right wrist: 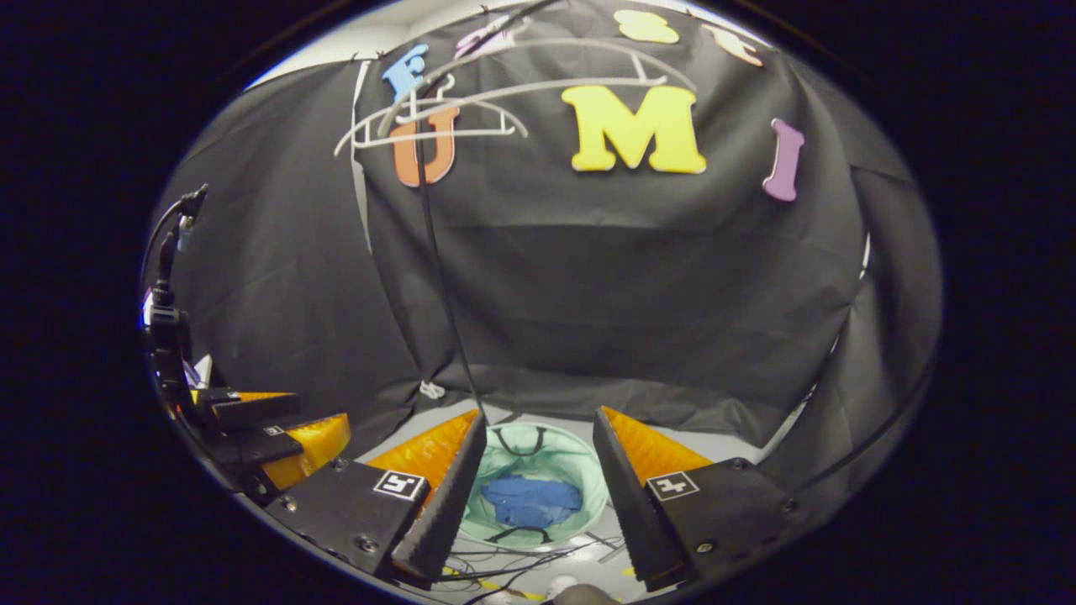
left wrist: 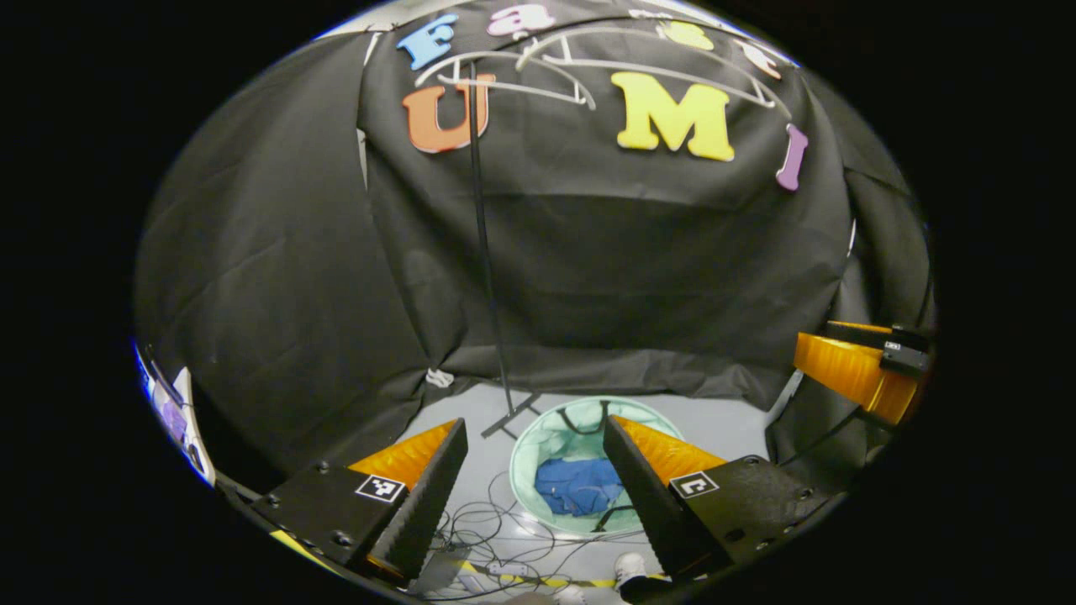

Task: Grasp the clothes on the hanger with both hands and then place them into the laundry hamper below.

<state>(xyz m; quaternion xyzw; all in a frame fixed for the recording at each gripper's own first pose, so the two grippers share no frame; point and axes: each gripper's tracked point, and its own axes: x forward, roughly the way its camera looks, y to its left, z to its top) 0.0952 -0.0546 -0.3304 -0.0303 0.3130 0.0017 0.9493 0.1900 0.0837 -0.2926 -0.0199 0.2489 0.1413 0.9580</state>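
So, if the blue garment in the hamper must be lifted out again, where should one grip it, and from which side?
Probably from straight above, through the open top of the laundry hamper, since its wall rings the blue garment. The cloth lies crumpled in the bottom; pinch a raised fold near its middle. Either hand-held gripper suits, as both stand open above.

The left gripper (left wrist: 534, 470) hangs with jaws spread wide and nothing between them — the right gripper (right wrist: 538, 466) likewise, jaws parted and empty. Each sits off to the other's side, at about the same height.
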